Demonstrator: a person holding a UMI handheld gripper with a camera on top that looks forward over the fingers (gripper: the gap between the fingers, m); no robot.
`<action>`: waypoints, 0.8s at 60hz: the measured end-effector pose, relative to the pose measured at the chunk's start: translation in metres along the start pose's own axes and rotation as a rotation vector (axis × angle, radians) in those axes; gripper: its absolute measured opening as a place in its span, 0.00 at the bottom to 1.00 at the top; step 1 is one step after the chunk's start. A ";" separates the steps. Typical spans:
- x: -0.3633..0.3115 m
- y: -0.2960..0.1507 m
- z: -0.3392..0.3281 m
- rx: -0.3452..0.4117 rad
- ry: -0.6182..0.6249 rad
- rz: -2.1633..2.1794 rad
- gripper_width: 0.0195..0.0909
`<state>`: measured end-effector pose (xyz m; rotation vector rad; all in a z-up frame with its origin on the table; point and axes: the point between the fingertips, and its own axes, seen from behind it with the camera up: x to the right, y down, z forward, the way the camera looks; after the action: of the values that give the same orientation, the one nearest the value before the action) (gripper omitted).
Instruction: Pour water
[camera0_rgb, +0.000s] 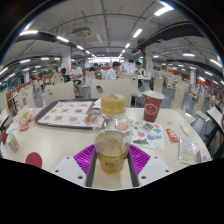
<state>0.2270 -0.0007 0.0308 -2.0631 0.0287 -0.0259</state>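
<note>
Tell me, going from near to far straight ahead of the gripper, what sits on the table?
Clear cup between the gripper fingers → small lidded container → second clear cup → people seated beyond the table.

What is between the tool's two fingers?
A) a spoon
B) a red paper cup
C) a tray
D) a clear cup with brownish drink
D: the clear cup with brownish liquid sits between the tool's pink-padded fingers, while the red cup stands beyond them on the table.
</note>
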 end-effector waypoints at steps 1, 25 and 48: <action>0.001 -0.001 0.001 0.004 0.005 0.002 0.42; 0.009 -0.011 -0.012 0.027 0.107 -0.028 0.24; -0.049 -0.093 -0.086 0.007 0.439 -0.452 0.24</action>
<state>0.1764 -0.0304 0.1530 -1.9815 -0.1663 -0.7535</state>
